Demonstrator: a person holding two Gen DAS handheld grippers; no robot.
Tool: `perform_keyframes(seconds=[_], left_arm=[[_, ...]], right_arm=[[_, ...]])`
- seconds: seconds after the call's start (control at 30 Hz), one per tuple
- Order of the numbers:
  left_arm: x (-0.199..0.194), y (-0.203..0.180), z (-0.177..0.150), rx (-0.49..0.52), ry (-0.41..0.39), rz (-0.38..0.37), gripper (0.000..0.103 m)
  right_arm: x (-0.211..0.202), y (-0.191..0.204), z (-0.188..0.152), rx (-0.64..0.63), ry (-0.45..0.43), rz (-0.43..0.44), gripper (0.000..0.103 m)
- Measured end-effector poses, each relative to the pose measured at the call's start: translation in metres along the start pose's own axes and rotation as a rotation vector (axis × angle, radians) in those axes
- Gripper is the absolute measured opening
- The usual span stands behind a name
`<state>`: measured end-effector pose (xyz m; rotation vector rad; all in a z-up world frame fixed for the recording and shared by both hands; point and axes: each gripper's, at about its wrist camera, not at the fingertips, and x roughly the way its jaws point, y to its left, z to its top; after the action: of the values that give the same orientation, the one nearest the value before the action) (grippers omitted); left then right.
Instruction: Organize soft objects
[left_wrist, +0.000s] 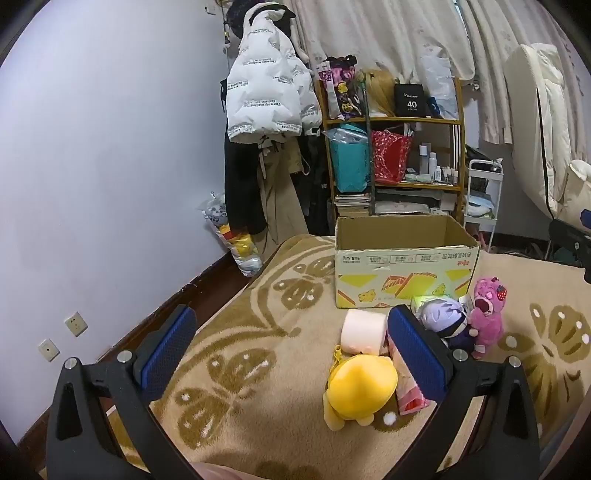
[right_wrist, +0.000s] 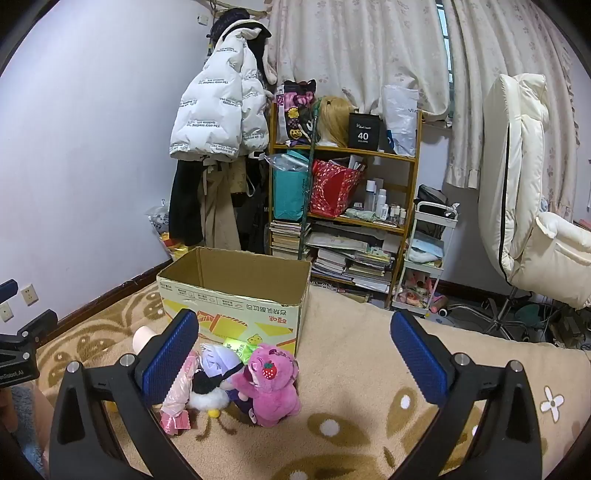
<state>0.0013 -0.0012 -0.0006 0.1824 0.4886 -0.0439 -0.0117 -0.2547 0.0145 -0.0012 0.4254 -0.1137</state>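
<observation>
Both tools are up over the bed and nothing is in them — the left hand-held gripper (left_wrist: 291, 352) has its blue pads spread wide with only blanket (left_wrist: 258, 369) between them, and the right hand-held gripper (right_wrist: 295, 354) is spread just as wide, empty too. The soft things sit bunched on the patterned blanket just in front of the open cardboard box (left_wrist: 402, 273), which stands toward the foot edge of the bed. Nearest the left camera is the yellow plush (left_wrist: 360, 387), lying face down, with a pale pink roll (left_wrist: 364, 330) touching it on the far side. Beside it lies a pink wrapped packet (right_wrist: 177, 391), partly hidden behind a finger in each view. Then the purple-haired doll (right_wrist: 218, 373), pressed right up against the pink bear (right_wrist: 267, 387) with the strawberry on its head, the bear upright. A bright green packet (right_wrist: 240, 349) peeks out between them and the box wall. Behind the bed stands a cluttered shelf (right_wrist: 369, 155).
</observation>
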Motion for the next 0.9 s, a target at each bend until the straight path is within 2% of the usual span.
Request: perform_keyframes(seconds=[0.03, 0.17, 0.9], left_arm=[[-0.0014, 0.002, -0.0008, -0.026, -0.023, -0.006, 0.103], [-0.0027, 0.0026, -0.0012, -0.025, -0.028, -0.003, 0.103], [-0.0019, 0.0049, 0.0007, -0.02, -0.017, -0.003, 0.102]], right_arm=[[0.0001, 0.0001, 0.0001, 0.0, 0.001, -0.002, 0.103], [0.0001, 0.0001, 0.0004, 0.0, -0.001, 0.0, 0.103], [0.0007, -0.0007, -0.0001, 0.0, -0.002, -0.001, 0.103]])
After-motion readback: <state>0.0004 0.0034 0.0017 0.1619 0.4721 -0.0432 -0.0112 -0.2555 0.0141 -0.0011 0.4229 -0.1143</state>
